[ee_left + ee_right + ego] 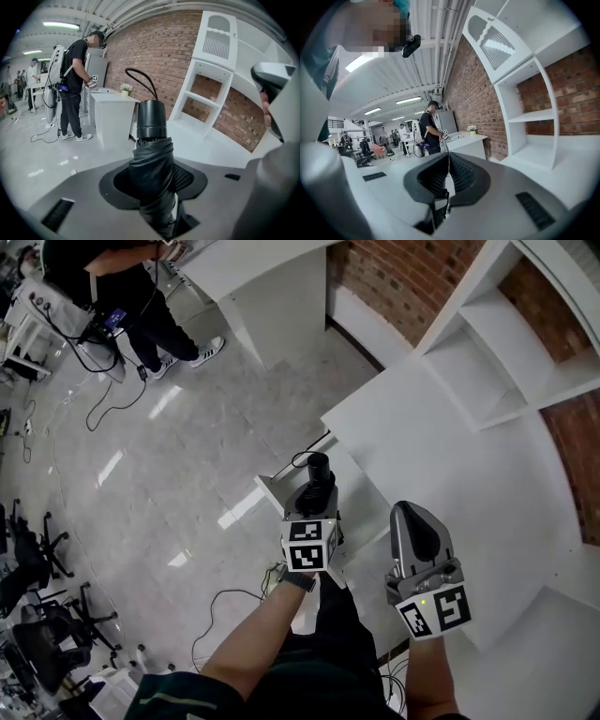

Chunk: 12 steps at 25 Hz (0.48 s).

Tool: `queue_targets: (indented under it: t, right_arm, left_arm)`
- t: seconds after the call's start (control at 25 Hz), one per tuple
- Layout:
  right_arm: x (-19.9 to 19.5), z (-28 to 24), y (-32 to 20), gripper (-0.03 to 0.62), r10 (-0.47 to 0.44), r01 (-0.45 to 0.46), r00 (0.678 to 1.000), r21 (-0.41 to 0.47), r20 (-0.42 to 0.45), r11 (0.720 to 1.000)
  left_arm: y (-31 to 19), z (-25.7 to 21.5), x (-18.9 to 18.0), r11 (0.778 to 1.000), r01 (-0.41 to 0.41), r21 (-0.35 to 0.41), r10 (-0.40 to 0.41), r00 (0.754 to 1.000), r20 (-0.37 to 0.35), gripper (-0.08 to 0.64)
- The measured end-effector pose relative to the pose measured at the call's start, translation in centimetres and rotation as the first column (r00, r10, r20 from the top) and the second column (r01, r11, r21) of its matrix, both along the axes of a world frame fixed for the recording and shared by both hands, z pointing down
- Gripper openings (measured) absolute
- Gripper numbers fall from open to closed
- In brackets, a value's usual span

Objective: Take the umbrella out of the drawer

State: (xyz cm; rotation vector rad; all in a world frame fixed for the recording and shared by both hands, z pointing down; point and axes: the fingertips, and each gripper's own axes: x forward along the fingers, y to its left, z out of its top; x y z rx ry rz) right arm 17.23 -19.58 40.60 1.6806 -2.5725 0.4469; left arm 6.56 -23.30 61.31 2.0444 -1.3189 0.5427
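A folded black umbrella with a round black handle and a wrist loop is lifted clear above the open white drawer. My left gripper is shut on its fabric body, with the handle end sticking out past the jaws. In the left gripper view the umbrella fills the gap between the pads of my left gripper. My right gripper hovers to the right, over the white cabinet top. In the right gripper view the right gripper has its pads together with nothing between them.
A white shelf unit stands against the brick wall at right. A person stands by a white counter at the far side, with cables on the floor. Office chairs stand at left.
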Motion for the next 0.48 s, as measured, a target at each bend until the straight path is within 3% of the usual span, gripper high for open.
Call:
queue_targets:
  t: [0.2, 0.48]
  right_arm:
    - [-0.2, -0.8, 0.8, 0.005, 0.029, -0.029, 0.998, -0.002, 0.052, 1.000]
    - [-1.9, -3.0, 2.4, 0.005, 0.037, -0.037, 0.998, 0.004, 0.048, 0.999]
  left_arm:
    - [0.3, -3.9, -1.0, 0.997, -0.036, 0.066, 0.038, 0.999, -0.023, 0.169]
    - [1.7, -11.5, -3.5, 0.983, -0.070, 0.171, 0.081, 0.995, -0.064, 0.169]
